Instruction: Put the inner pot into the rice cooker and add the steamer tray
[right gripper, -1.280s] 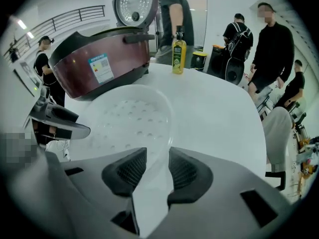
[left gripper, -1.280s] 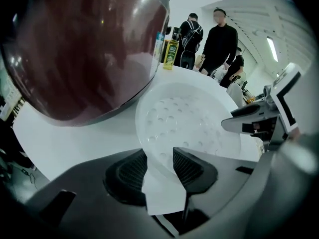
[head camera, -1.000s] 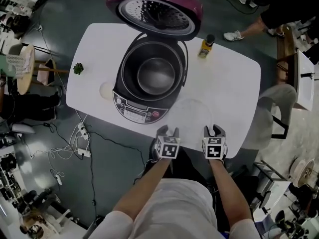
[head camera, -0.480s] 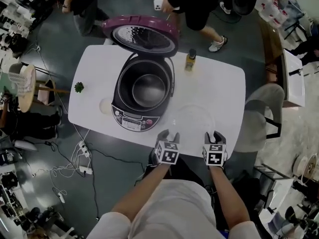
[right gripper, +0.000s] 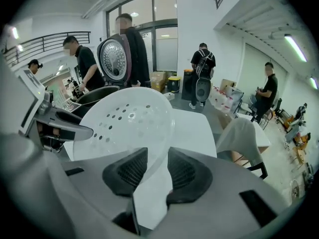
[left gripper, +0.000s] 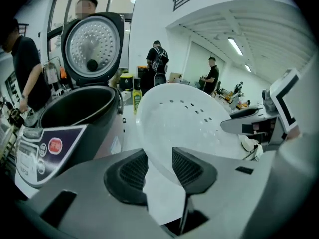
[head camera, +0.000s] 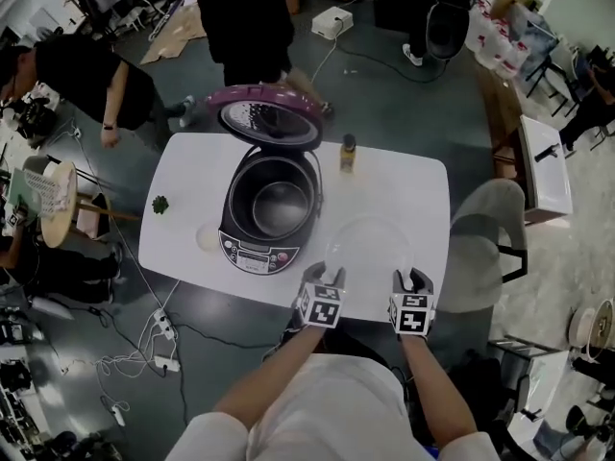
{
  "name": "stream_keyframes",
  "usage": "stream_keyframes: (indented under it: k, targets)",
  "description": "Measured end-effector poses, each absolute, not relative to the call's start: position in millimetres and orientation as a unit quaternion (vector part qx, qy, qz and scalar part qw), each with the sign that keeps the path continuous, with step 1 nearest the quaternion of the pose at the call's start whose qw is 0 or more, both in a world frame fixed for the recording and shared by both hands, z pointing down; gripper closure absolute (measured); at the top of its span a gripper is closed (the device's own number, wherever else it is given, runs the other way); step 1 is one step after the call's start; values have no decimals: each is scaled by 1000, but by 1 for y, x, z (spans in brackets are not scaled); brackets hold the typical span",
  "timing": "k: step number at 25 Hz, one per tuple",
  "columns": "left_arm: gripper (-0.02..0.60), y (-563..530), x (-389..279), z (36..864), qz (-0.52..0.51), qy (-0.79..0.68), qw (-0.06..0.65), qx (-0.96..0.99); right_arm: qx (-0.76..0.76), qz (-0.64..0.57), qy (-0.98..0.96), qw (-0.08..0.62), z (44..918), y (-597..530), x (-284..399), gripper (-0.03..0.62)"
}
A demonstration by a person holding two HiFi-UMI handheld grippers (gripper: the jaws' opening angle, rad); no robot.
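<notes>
The translucent white steamer tray (head camera: 370, 248) with small holes hangs tilted above the table's near edge. My left gripper (head camera: 322, 275) is shut on its left rim and my right gripper (head camera: 413, 279) on its right rim. In the left gripper view the tray (left gripper: 184, 118) rises from between that gripper's pads (left gripper: 187, 166). In the right gripper view the rim of the tray (right gripper: 124, 121) passes between the pads (right gripper: 132, 169). The rice cooker (head camera: 250, 243) stands open to the tray's left, lid (head camera: 269, 121) raised. The inner pot (head camera: 279, 200) sits inside it.
A yellow bottle (head camera: 348, 152) stands behind the cooker's right side on the white table (head camera: 423, 195). A small green plant (head camera: 159, 204) and a round white disc (head camera: 205, 238) lie at the table's left. A grey chair (head camera: 480, 243) is to the right. People stand beyond the table.
Both grippers have risen together with the steamer tray, which has come up off the table's front edge. The table and cooker look smaller in the head view.
</notes>
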State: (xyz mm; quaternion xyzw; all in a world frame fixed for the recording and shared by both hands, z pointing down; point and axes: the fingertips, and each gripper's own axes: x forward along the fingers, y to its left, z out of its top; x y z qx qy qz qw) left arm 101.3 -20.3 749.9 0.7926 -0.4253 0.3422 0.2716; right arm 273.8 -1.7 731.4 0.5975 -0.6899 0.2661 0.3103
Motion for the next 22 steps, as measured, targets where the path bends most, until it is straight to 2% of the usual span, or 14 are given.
stream_keyframes:
  k: [10, 22]
  targets:
    - [425, -45, 93, 698, 319, -445, 232, 804, 604, 238, -711, 272, 687, -20, 265, 453]
    - [428, -74, 42, 660, 306, -471, 213, 800, 591, 219, -733, 256, 650, -53, 215, 450]
